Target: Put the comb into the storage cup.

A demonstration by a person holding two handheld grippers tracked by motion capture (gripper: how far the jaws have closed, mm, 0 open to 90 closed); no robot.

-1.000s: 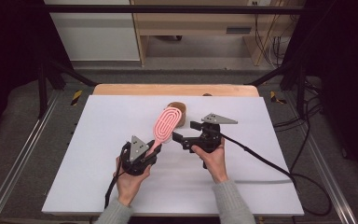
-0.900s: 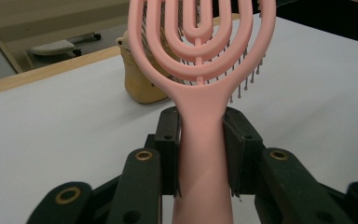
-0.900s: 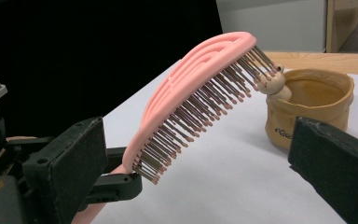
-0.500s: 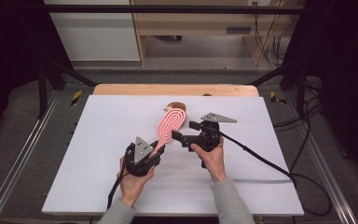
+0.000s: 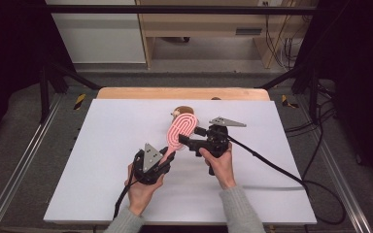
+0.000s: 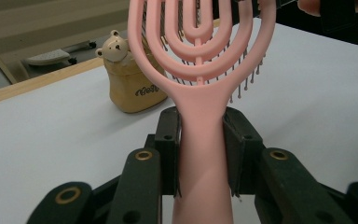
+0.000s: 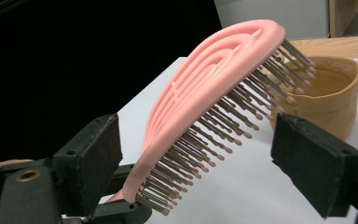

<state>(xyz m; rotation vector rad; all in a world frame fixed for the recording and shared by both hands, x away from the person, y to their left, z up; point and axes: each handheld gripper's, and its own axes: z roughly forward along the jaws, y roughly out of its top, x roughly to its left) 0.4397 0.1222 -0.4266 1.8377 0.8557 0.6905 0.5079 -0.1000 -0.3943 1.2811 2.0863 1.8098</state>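
Note:
A pink vented hairbrush [image 5: 182, 128] is held above the white table [image 5: 102, 145], its head tilted up and away. My left gripper [image 5: 167, 156] is shut on its handle; in the left gripper view the pads [image 6: 168, 144] clamp the pink handle [image 6: 200, 154] from both sides. My right gripper [image 5: 192, 136] is open. In the right gripper view its jaws stand wide apart on either side of the brush head [image 7: 214, 93], bristles [image 7: 223, 135] facing down, with no contact that I can see. A tan pot with a small bear on its rim [image 6: 130, 88] stands just behind the brush.
The tan pot [image 5: 182, 111] sits near the table's far middle, close to a wooden strip [image 5: 175, 93] along the back edge. The right gripper's black cable [image 5: 272, 165] trails across the table's right side. Metal frame rails run along both sides.
The left gripper and the brush have drifted slightly right, bringing the brush head closer to the right gripper. The right gripper has barely moved.

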